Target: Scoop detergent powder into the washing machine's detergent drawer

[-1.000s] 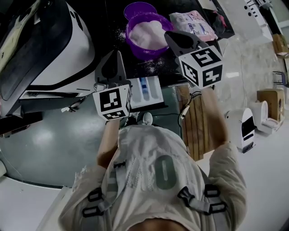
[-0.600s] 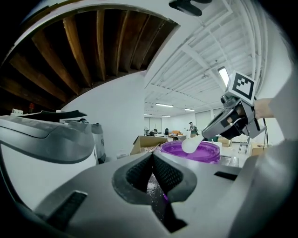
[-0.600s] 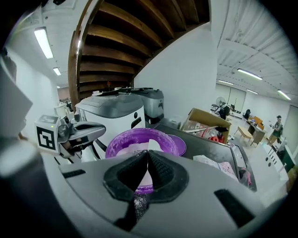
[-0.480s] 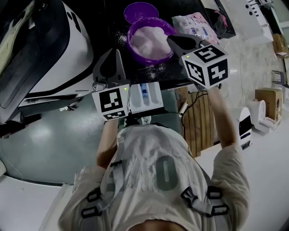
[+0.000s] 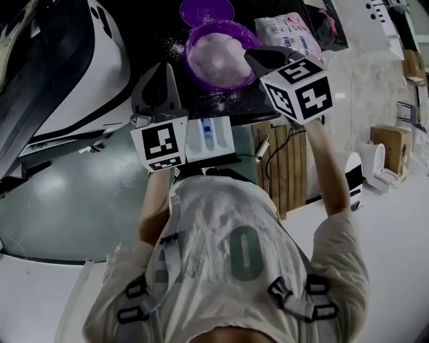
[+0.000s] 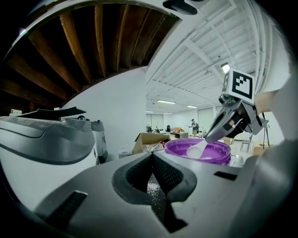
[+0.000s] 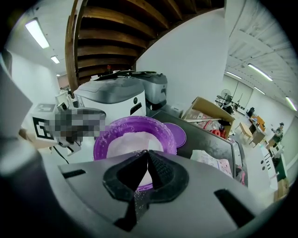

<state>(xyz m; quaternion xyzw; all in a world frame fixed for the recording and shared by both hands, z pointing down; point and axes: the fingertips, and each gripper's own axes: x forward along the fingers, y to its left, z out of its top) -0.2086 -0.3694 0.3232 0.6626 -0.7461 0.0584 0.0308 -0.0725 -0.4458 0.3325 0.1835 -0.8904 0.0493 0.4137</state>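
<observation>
Hardly shifted since a second ago: keeps the right gripper [image 5: 251,55] with its tip at the right rim of the purple bowl [image 5: 192,47], the whole scene riding a little higher in the head view. Shows white detergent powder [image 5: 218,53] heaped in that bowl, a purple lid [image 5: 206,9] just behind it, a pink packet [image 5: 288,30] to its right and the open detergent drawer [image 5: 209,137] well in front of it. Places the left gripper [image 5: 165,70] front-left of the bowl, beside the drawer.

Left gripper view: finds its own jaws pressed together on nothing. To their right, catches the right gripper clamping a white scoop [image 6: 197,149] — scoop head down over the bowl's powder.

Right gripper view: looks past closed jaws straight into the bowl; cannot separate the scoop from the white powder behind the tips.
</observation>
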